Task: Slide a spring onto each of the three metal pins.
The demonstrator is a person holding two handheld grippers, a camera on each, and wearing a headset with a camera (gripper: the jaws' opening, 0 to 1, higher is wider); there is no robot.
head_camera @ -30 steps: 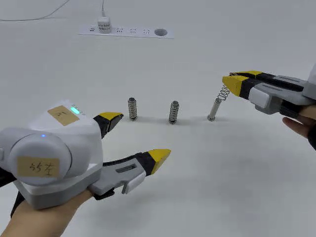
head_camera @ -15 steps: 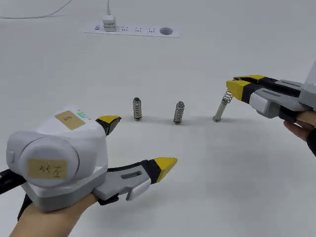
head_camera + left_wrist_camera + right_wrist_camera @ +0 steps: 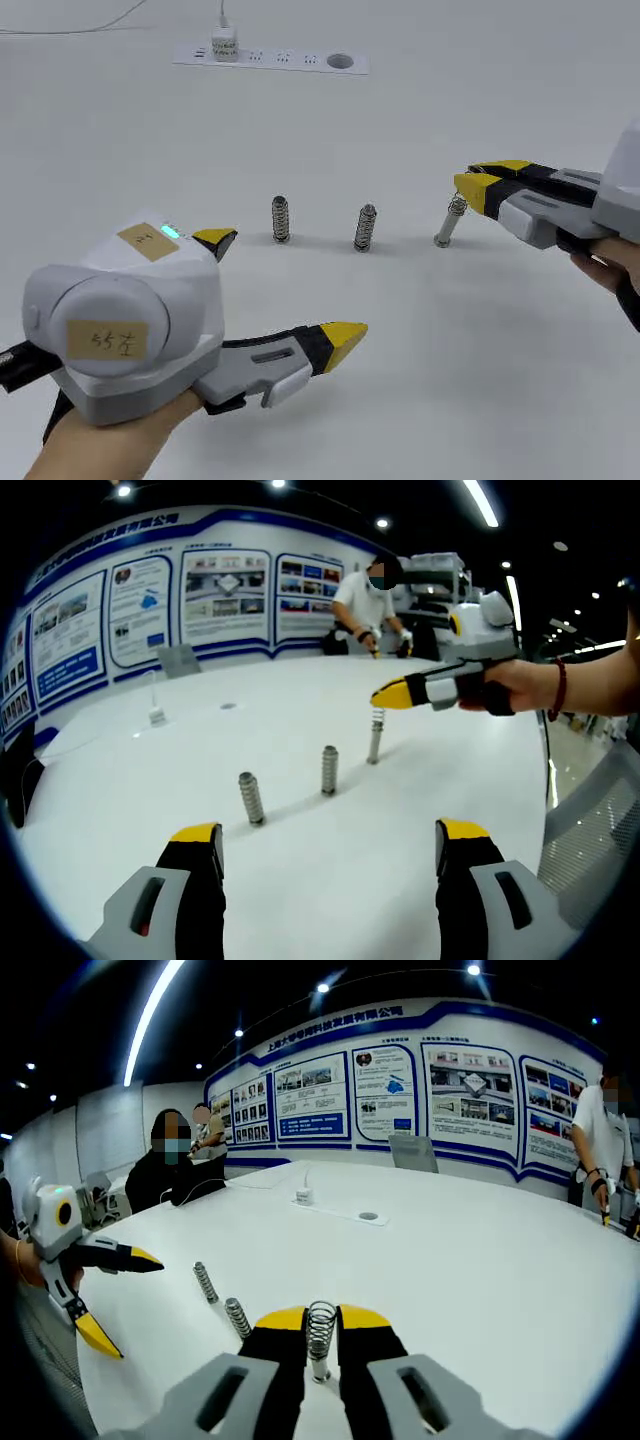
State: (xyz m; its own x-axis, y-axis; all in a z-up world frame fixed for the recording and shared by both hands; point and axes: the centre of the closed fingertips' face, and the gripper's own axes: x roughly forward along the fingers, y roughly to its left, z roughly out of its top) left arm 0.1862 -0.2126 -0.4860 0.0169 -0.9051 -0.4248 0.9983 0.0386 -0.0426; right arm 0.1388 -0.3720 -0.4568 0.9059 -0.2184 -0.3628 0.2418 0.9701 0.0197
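Observation:
Three metal pins stand in a row on the white table. The left pin (image 3: 281, 219) and the middle pin (image 3: 365, 228) each carry a spring. The right pin (image 3: 443, 230) leans, with a spring (image 3: 457, 205) at its top. My right gripper (image 3: 470, 184) is shut on that spring (image 3: 320, 1328), its jaws close on either side, and the pin's foot (image 3: 318, 1369) shows below. My left gripper (image 3: 280, 288) hovers open in front of the row, holding nothing; its own view shows the jaws wide apart (image 3: 328, 832) and the pins (image 3: 329, 770) beyond.
A white power strip (image 3: 270, 58) with a plugged-in charger lies at the far edge of the table. People sit and stand beyond the table (image 3: 175, 1170). Bare white tabletop (image 3: 420, 340) lies between the grippers.
My right gripper has come down and slightly left, pressing the spring lower along the leaning pin. My left gripper has stayed open, almost where it was.

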